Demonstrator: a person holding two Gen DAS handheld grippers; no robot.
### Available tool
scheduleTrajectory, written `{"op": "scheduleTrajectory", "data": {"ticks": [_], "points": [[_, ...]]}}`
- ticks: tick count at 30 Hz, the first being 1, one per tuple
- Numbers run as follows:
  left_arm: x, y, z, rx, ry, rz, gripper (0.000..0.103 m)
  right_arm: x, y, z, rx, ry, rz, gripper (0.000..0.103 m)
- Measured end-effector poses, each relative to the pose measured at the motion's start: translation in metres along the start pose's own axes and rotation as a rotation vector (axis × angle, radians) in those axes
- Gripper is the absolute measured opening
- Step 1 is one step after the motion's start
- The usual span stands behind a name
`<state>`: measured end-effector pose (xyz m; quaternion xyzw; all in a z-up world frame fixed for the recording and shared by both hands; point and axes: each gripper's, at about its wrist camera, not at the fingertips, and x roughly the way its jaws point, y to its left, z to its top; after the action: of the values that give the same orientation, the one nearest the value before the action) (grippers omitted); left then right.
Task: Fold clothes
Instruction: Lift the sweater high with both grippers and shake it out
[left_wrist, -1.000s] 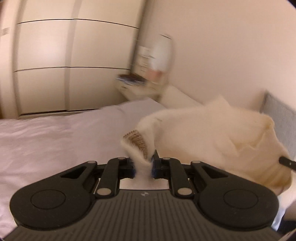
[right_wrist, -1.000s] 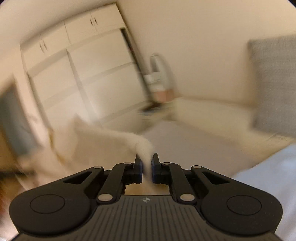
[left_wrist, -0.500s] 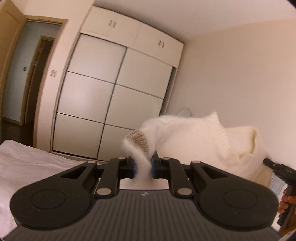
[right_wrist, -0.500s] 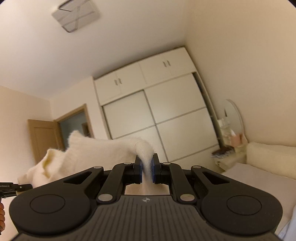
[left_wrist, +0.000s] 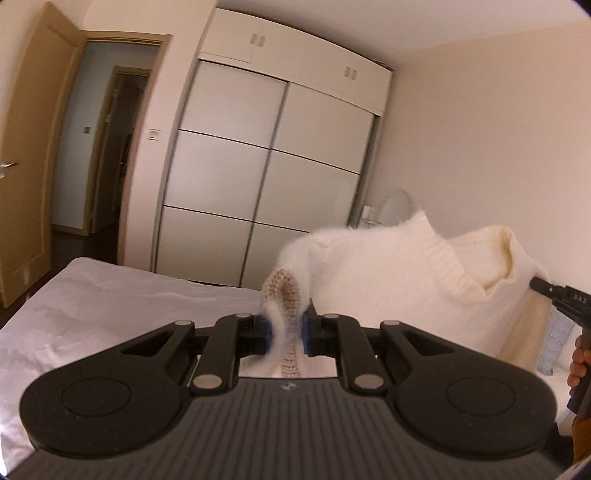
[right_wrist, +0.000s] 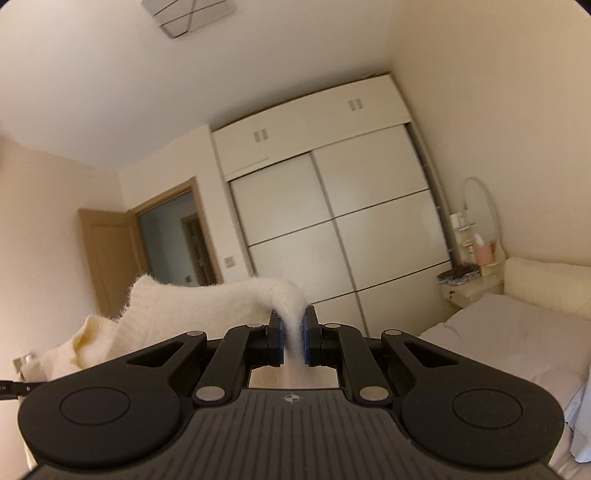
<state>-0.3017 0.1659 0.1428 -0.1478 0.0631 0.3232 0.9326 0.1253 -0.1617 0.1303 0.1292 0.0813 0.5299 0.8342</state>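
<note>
White bed (left_wrist: 122, 306) below, L claw (left_wrist: 285, 332) & R claw (right_wrist: 292, 334) level, raised, each pinching cream sweater (left_wrist: 399, 280).

Fluffy cream-white knitted sweater (left_wrist: 388, 273) lifted off white-sheeted bed (left_wrist: 110, 306) since a second ago; now held stretched in air between both grippers. Left black two-finger gripper (left_wrist: 286, 332) tilted upward from bed level, then lowered slightly in last half second: bed surface brought back into lower part of left view, white sliding-door wardrobe (left_wrist: 266, 177) and brown wooden door (left_wrist: 26, 166) revealed. Right black two-finger gripper (right_wrist: 293, 338) swung upward: ceiling and square ceiling lamp (right_wrist: 186, 14) brought into view, motion blur gone.
</note>
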Motion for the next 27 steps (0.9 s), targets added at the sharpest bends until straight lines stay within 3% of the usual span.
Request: {"op": "scheduleTrajectory", "data": {"ticks": [7,15,22,27], "points": [[-0.071,-0.018,-0.02,-0.046,-0.057,0.087,0.011,-0.03,0.02,-0.006,-0.027,0.022,0.098,0.01],[-0.135,-0.053,-0.038,-0.043,-0.086,0.166,0.011,-0.098,0.036,-0.007,-0.11,0.055,0.189,0.01],[-0.175,-0.073,-0.028,-0.017,-0.148,0.193,0.011,-0.135,0.056,0.008,-0.212,0.024,0.248,0.01],[-0.173,-0.075,-0.007,0.017,-0.186,0.193,0.011,-0.138,0.068,0.02,-0.271,0.003,0.27,0.01]]}}
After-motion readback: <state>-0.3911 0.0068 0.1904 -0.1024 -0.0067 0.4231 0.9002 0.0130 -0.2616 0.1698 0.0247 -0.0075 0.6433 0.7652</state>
